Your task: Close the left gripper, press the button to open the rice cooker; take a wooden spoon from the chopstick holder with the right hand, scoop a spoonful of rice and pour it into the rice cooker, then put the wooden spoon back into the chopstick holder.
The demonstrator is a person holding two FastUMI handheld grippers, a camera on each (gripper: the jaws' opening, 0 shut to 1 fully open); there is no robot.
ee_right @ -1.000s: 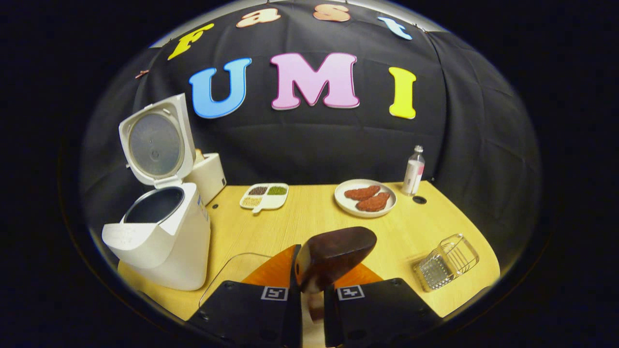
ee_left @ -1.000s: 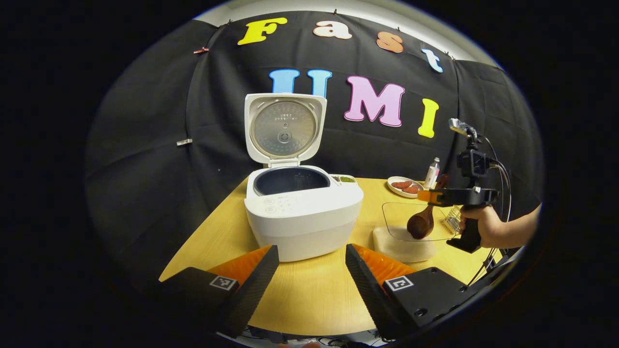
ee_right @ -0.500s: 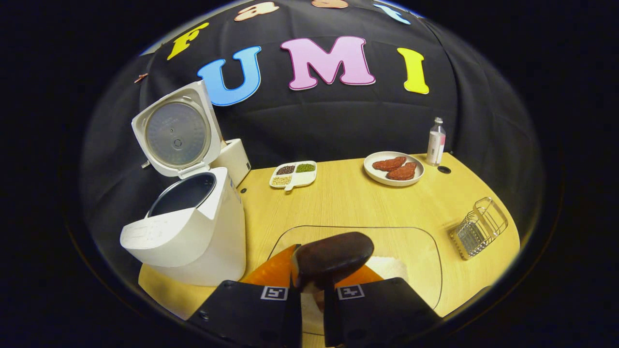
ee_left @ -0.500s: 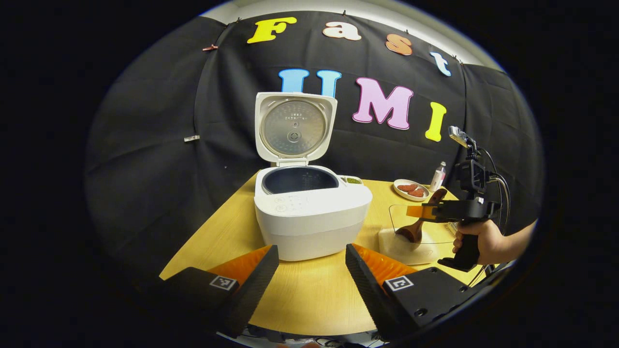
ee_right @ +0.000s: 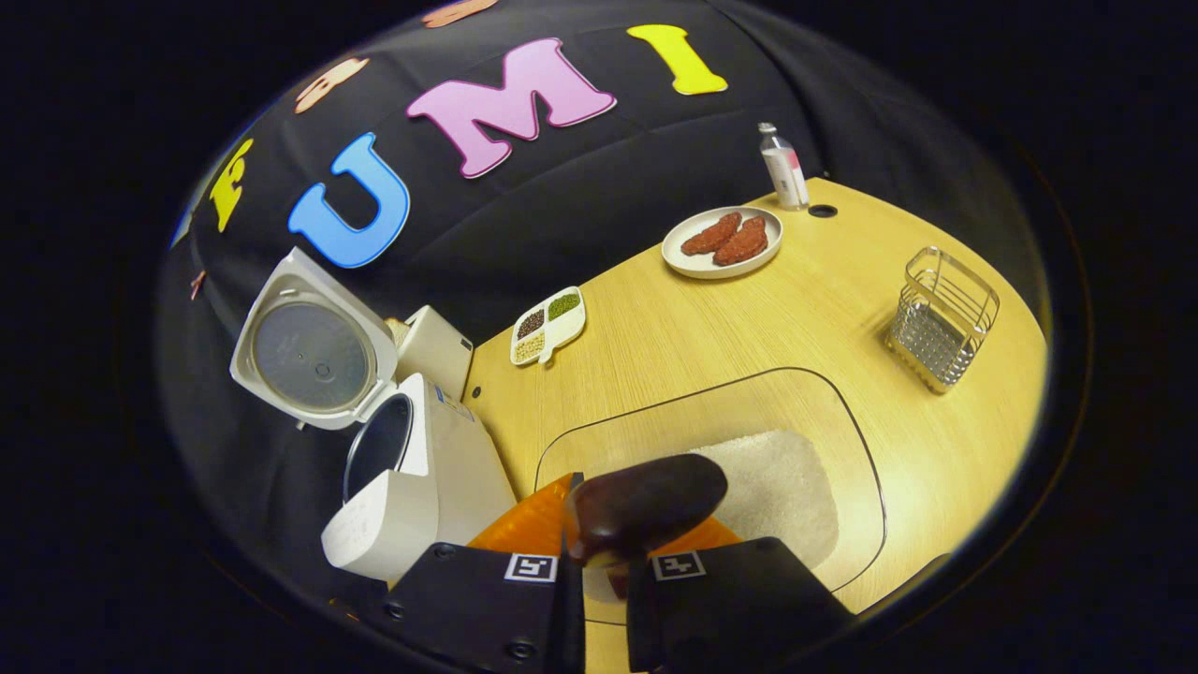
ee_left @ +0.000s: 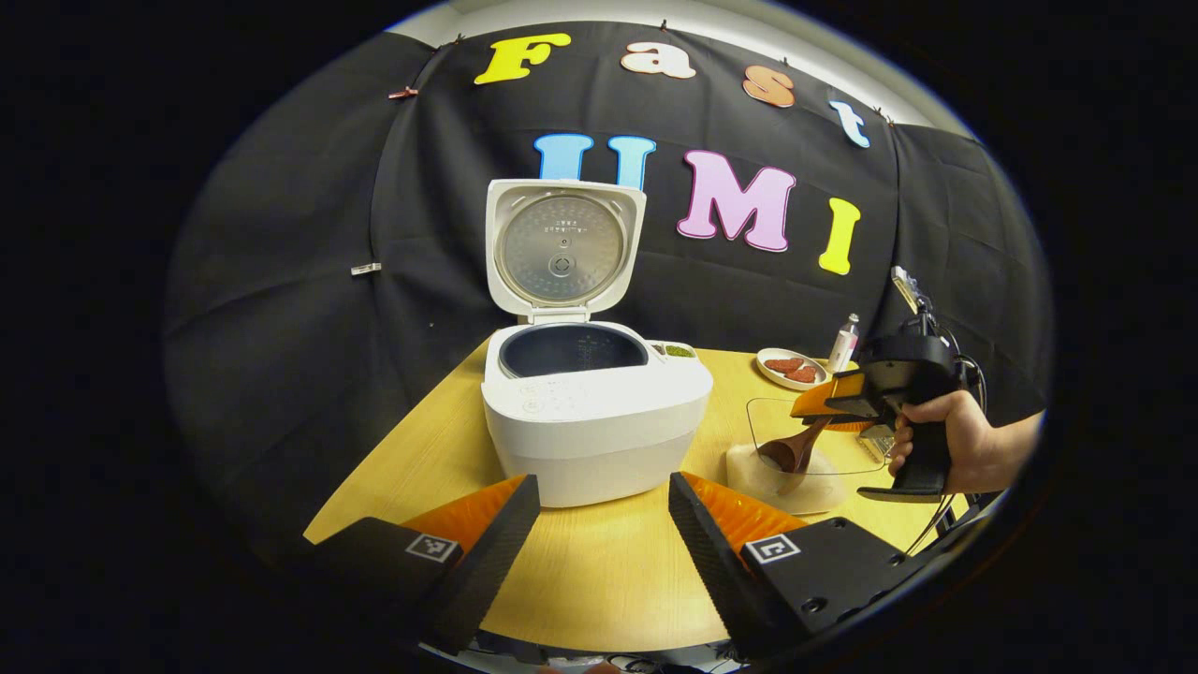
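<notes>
Since the earlier frame the right gripper [ee_left: 824, 401] has tilted down, lowering the spoon [ee_left: 791, 451] into the rice [ee_right: 781, 487] beside the cooker [ee_left: 594, 412]. Its jaws clamp the stiff, light handle; loose grains spill easily. The left gripper [ee_left: 599, 524] stands wide, empty.

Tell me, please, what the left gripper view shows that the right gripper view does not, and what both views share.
Left gripper view alone: the left gripper, open over the table, and a hand holding the right gripper, with the spoon angled down into the rice.

Right gripper view alone: the wire holder, seen whole and standing empty, and a white box behind the cooker.

Both: the cooker with its lid up, the plate, the bottle, the spoon and the rice.
</notes>
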